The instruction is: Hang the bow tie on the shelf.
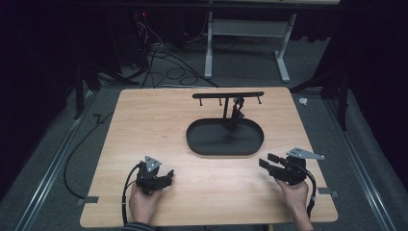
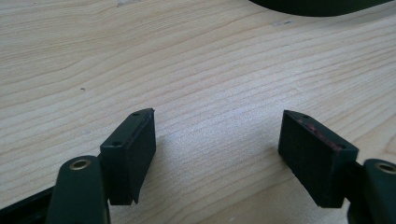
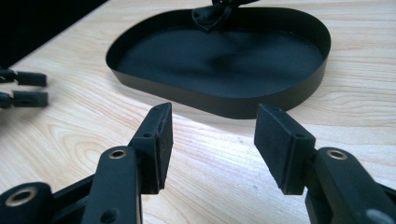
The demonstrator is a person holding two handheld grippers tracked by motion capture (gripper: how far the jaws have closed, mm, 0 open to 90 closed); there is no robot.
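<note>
A black oval tray (image 1: 225, 137) lies at the middle of the wooden table (image 1: 144, 115), and a T-shaped black stand (image 1: 224, 103) with small hooks under its crossbar rises from it. A dark knotted item (image 1: 236, 113) hangs by the post, its lower end resting in the tray (image 3: 219, 60); what it is I cannot tell. My left gripper (image 1: 168, 176) rests near the front left, open, with bare wood between its jaws (image 2: 218, 115). My right gripper (image 1: 267, 160) is at the front right, pointing at the tray, open and holding nothing (image 3: 215, 108).
The tray's rim (image 2: 317, 5) shows at the top of the left gripper view. In the right gripper view the left gripper's fingertips (image 3: 28, 88) appear far left. Cables (image 1: 168, 72) and a white table frame (image 1: 250, 43) lie on the floor beyond the table.
</note>
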